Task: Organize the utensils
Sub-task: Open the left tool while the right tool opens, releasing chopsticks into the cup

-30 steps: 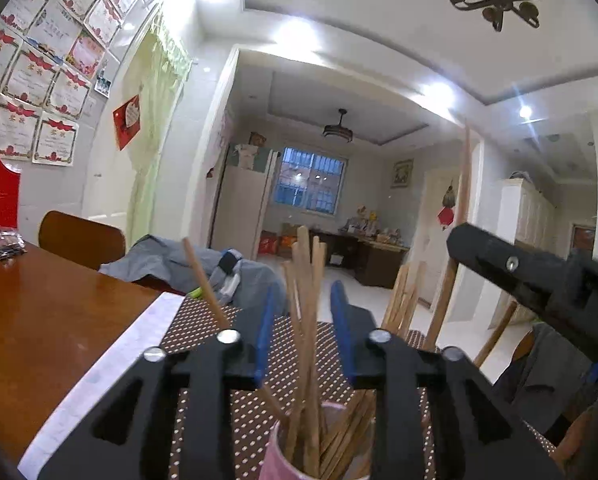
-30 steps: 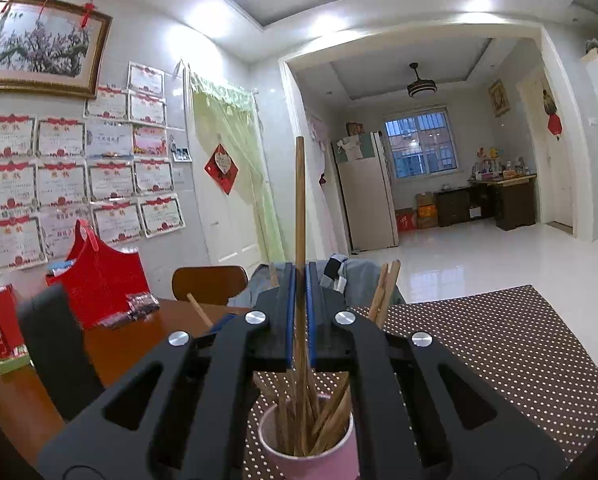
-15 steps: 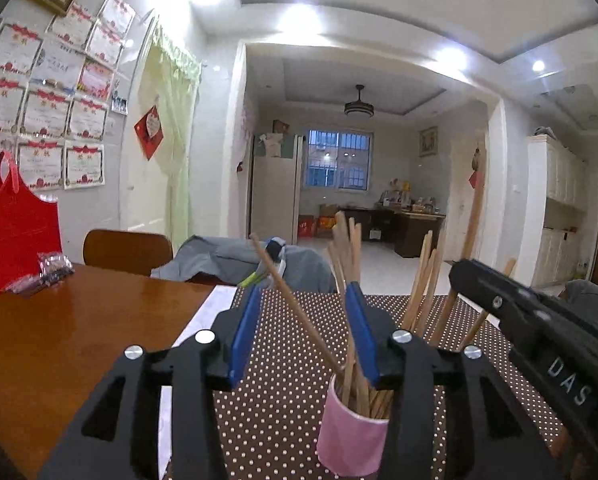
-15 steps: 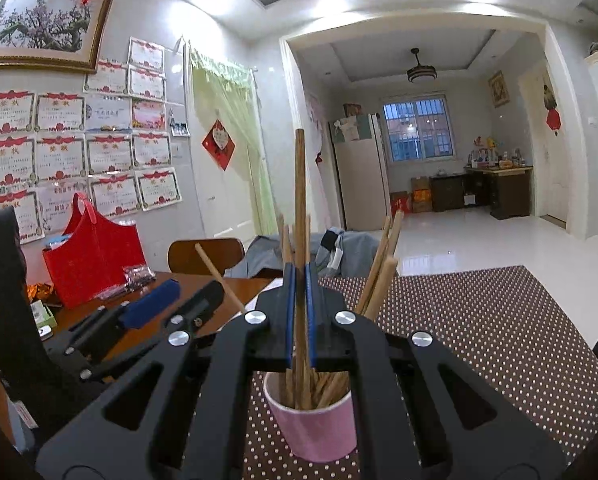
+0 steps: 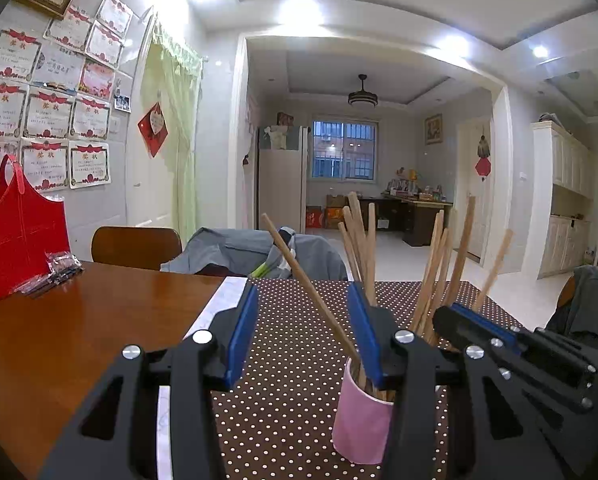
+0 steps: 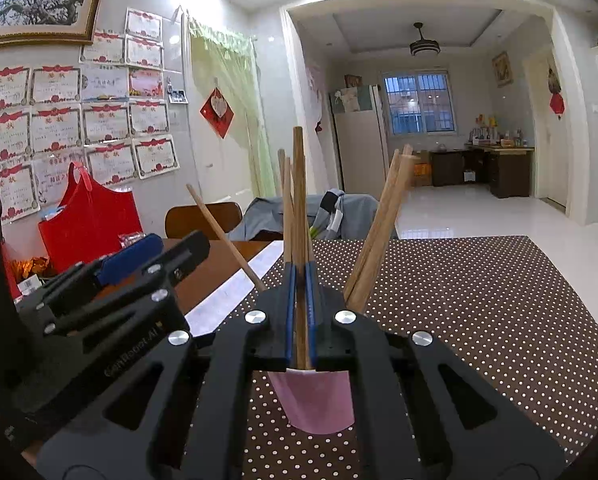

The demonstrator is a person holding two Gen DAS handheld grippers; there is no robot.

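The pink cup of chopsticks stands on the dotted cloth, well in from the tabletop's far edge, with open cloth to its right. The right gripper is clamped on one upright chopstick above the cup. The left gripper, jaws spread and holding nothing, sits just beside the cup with a slanted chopstick across its gap; a red bag stands by the wall-side edge.
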